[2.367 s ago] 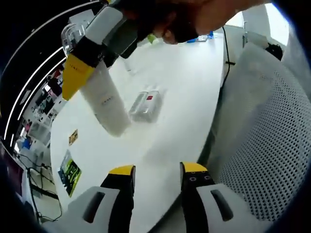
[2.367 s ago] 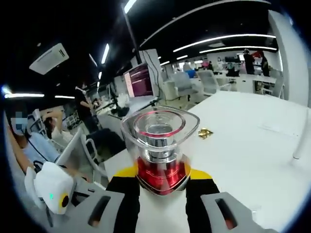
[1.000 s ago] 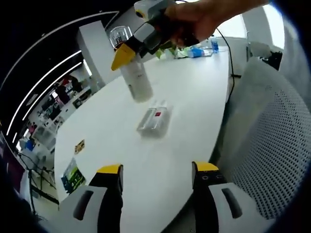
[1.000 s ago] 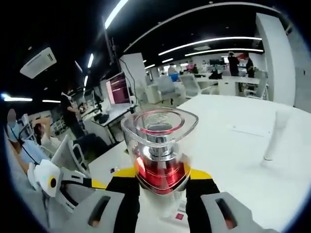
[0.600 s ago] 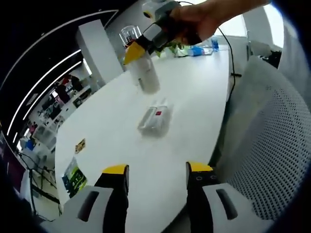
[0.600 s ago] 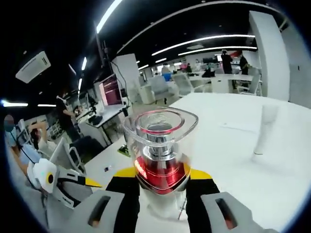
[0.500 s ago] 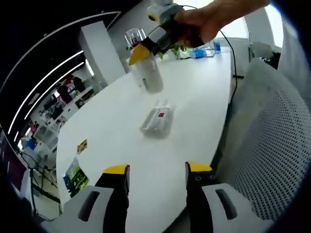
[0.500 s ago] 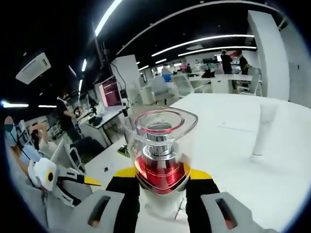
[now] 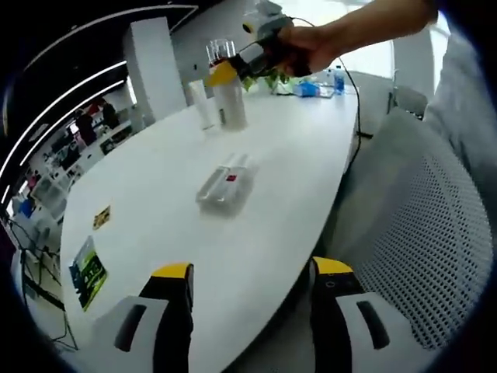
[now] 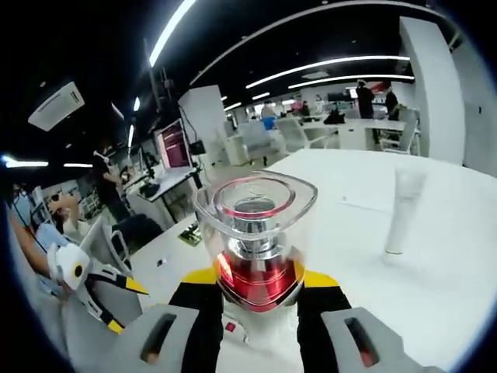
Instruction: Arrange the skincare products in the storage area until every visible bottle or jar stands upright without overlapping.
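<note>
Setting a tall white bottle (image 9: 231,105) upright on the table (image 9: 155,210), right gripper (image 10: 258,284) clamped around its neck. Doing this well, judging from here: lowering straight until the base sits flat, keeping the bottle vertical, and only then letting go, with enough gap from the slim white tube (image 10: 402,210) standing well beyond the fingers.

Right fingers (image 10: 320,278) pressing both sides of the shiny red collar, just under the clear cap (image 10: 255,203), which is rising directly above the fingertips. In the left gripper view, a hand (image 9: 307,47) holding the right gripper far ahead of the fingers, bottle near vertical; contact between base and table hard to confirm.

Left gripper (image 9: 252,272) hovering wide apart, holding nothing, touching nothing. Lying on its side well ahead of the left fingers (image 9: 172,273), between them and the bottle: a clear pack (image 9: 225,180) with a red label, not yet upright. Mesh chair (image 9: 404,233) sitting right of the left fingers.
</note>
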The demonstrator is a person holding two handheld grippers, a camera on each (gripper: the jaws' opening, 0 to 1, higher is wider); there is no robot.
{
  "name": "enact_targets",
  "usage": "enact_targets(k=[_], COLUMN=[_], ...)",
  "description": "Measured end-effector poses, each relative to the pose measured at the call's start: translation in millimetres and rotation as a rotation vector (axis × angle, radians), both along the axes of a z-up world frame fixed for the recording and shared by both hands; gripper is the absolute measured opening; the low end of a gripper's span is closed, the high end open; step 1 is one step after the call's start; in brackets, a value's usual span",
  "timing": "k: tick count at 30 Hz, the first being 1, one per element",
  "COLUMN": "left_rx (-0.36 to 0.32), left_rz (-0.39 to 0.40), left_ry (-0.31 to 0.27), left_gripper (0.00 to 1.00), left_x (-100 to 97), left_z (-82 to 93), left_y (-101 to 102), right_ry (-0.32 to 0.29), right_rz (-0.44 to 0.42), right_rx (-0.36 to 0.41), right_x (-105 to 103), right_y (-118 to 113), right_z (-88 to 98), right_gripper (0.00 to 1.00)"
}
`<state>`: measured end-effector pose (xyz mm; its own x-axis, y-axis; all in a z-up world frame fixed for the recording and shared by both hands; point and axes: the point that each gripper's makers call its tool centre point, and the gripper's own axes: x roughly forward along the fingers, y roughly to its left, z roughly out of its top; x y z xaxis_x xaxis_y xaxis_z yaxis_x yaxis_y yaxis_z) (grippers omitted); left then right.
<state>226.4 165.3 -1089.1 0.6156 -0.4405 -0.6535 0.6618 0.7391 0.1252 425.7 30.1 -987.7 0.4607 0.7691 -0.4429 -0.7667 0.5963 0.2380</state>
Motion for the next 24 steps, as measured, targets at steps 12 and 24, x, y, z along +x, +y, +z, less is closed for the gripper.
enact_targets(k=[12, 24], left_rx=[0.039, 0.075], left_rz=[0.043, 0.051], left_ry=[0.039, 0.088], left_gripper=[0.53, 0.52], left_x=[1.2, -2.0], left_z=[-9.4, -19.5], left_y=[11.3, 15.7], right_ry=[-0.020, -0.063], right_rz=[-0.057, -0.034], right_rx=[-0.058, -0.067], right_x=[32.8, 75.7], right_y=[-63.9, -66.9], right_z=[-28.8, -31.2], right_gripper=[0.31, 0.31])
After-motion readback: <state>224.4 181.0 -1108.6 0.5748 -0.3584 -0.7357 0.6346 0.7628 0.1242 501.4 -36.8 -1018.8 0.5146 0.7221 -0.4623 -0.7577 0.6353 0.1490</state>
